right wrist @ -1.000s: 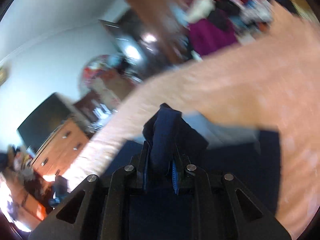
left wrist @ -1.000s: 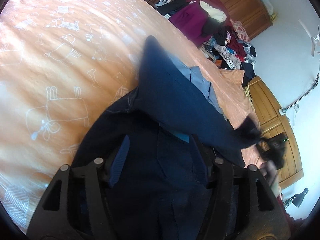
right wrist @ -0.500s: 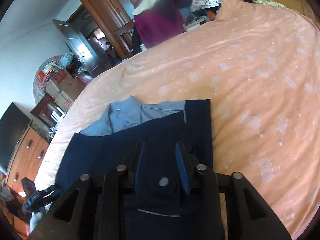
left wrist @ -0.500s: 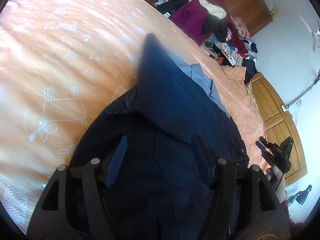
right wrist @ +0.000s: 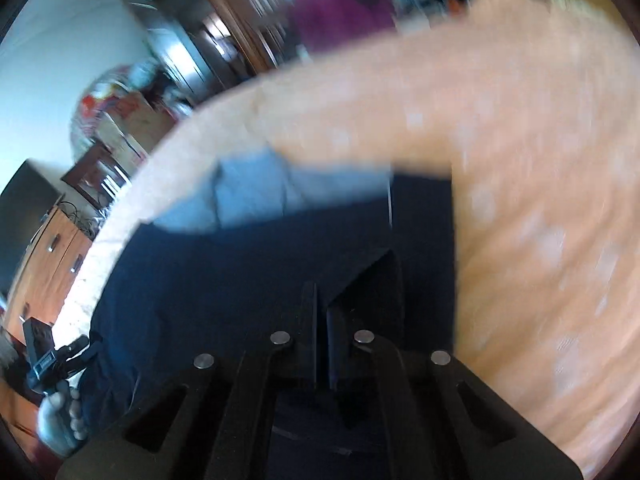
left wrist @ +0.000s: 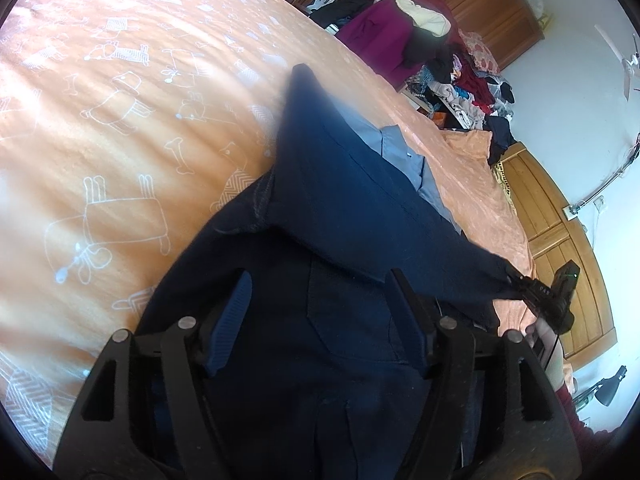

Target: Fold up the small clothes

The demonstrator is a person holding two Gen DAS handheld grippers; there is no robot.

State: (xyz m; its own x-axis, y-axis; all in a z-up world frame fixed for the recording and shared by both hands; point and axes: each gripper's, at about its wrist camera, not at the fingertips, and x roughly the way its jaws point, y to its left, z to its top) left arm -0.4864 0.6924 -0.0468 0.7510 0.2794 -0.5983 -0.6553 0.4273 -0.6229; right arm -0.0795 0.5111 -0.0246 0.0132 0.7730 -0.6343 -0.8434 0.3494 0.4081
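1. your left gripper point(left wrist: 320, 320) hangs open over the navy garment point(left wrist: 360, 216), gripping nothing.
2. your right gripper point(right wrist: 322, 320) has just closed, pinching the garment's corner at four o'clock.
3. garment lies on the orange bedspread point(left wrist: 120, 120).

The left gripper point(left wrist: 320, 320) points downward with its 2 jaws spread wide apart. The right gripper point(right wrist: 322, 312) has just been closing; its jaws now pinch dark cloth, tilted downward.
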